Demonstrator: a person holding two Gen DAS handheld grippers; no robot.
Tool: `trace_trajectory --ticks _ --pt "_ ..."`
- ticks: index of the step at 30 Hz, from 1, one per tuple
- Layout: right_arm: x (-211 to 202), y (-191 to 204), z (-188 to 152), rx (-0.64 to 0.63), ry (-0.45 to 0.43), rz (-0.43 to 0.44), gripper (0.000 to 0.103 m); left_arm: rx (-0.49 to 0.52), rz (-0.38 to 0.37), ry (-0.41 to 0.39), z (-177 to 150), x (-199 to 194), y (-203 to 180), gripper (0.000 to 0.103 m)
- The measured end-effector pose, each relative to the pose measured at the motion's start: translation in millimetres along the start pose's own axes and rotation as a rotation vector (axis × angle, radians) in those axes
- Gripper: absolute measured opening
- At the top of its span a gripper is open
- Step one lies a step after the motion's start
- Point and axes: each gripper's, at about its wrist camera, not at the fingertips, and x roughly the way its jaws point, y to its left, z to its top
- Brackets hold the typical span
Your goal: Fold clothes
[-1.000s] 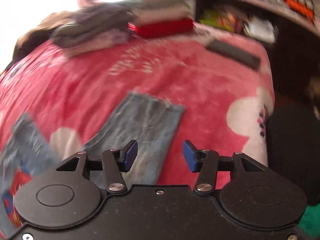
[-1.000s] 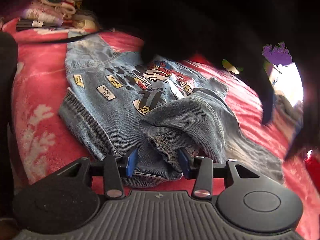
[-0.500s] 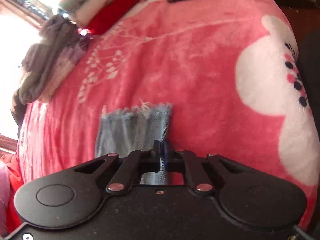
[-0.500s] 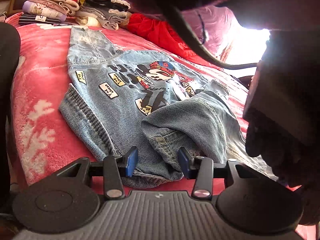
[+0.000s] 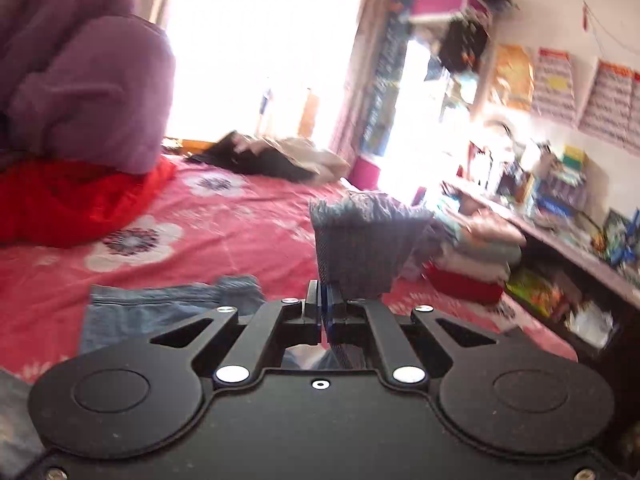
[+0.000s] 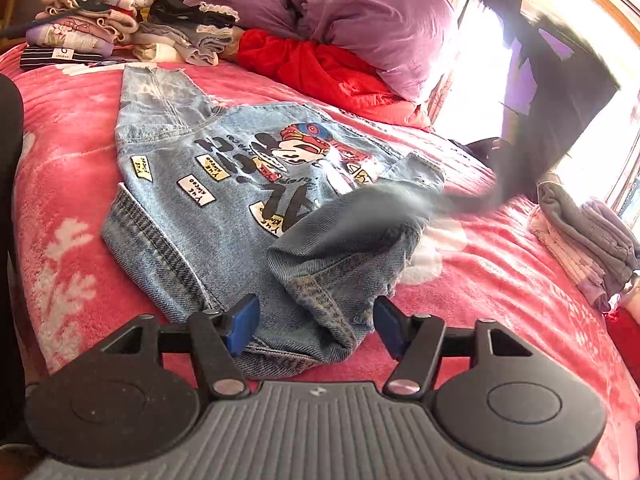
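A child's denim jacket (image 6: 224, 184) with a cartoon print lies back-up on the pink flowered bedspread (image 6: 500, 280). Its near sleeve (image 6: 344, 248) is folded over the body, and the frayed far end streaks up toward the blurred dark shape of the other hand-held gripper (image 6: 552, 128) at the upper right. My left gripper (image 5: 322, 308) is shut on the frayed sleeve cuff (image 5: 364, 248), which stands up above the fingers, lifted off the bed. More denim (image 5: 168, 308) lies below it. My right gripper (image 6: 314, 326) hovers open at the jacket's near hem, one finger on either side of the folded sleeve.
A purple quilt (image 6: 360, 12) and a red blanket (image 6: 328, 68) are piled at the back of the bed. Folded clothes stacks (image 6: 80, 20) sit far left and at the right edge (image 6: 588, 240). A cluttered shelf (image 5: 560, 216) runs alongside the bed.
My left gripper closed on the sleeve cuff and lifted it off the bed, swinging its view up toward the window. The right gripper has stayed open at the hem.
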Motion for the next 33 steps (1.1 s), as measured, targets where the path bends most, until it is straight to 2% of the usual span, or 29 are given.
trace_trajectory --ticks 8,10,12,13,15,17,20,23,25,26,27,28,29,33 --pt "-8.8 3.8 6.7 -0.026 -0.044 -0.017 0.068 -0.361 0.194 -0.095 -57.4 -67.6 124.6 0.001" --pt "-14.5 0.5 8.8 -0.004 -0.076 -0.01 0.067 -0.439 0.216 -0.076 -78.1 -66.7 144.1 0.001" --pt "-22.3 -8.9 11.4 0.047 -0.12 0.013 0.061 -0.499 0.226 -0.036 -98.3 -57.4 156.0 0.001" --pt "-25.6 -15.8 13.1 0.09 -0.144 0.026 0.051 -0.5 0.237 -0.015 -99.9 -53.2 156.9 0.001" --pt "-27.7 -33.7 16.5 0.202 -0.176 0.061 0.048 -0.505 0.234 -0.028 -99.0 -52.6 158.5 0.001" --pt "-18.9 -55.3 19.9 0.327 -0.176 0.092 0.036 -0.533 0.207 -0.067 -96.7 -55.4 162.6 0.001" --pt "1.5 -83.6 27.8 0.452 -0.171 0.1 0.027 -0.562 0.196 -0.075 -96.3 -52.0 171.6 0.001" --pt "19.9 -101.3 38.6 0.486 -0.203 0.123 0.021 -0.584 0.196 -0.069 -99.2 -49.6 179.7 0.001" --pt "40.3 -106.3 42.1 0.479 -0.18 0.144 0.017 -0.593 0.193 -0.071 -99.7 -48.5 183.1 0.001" --pt "57.5 -106.9 38.9 0.48 -0.114 0.167 0.017 -0.593 0.191 -0.068 -99.8 -47.2 184.0 0.001" --pt "83.0 -104.4 29.6 0.486 0.009 0.208 0.017 -0.591 0.193 -0.062 -100.0 -45.5 184.5 0.001" --pt "91.9 -99.0 19.6 0.473 0.03 0.209 0.017 -0.586 0.198 -0.054 -100.2 -43.5 185.2 0.001" --pt "90.0 -96.7 14.2 0.462 -0.007 0.21 0.017 -0.583 0.203 -0.048 -100.4 -41.8 186.3 0.001" --pt "80.0 -91.9 18.1 0.44 -0.013 0.19 0.017 -0.601 0.199 -0.047 -101.0 -41.4 191.4 0.001"
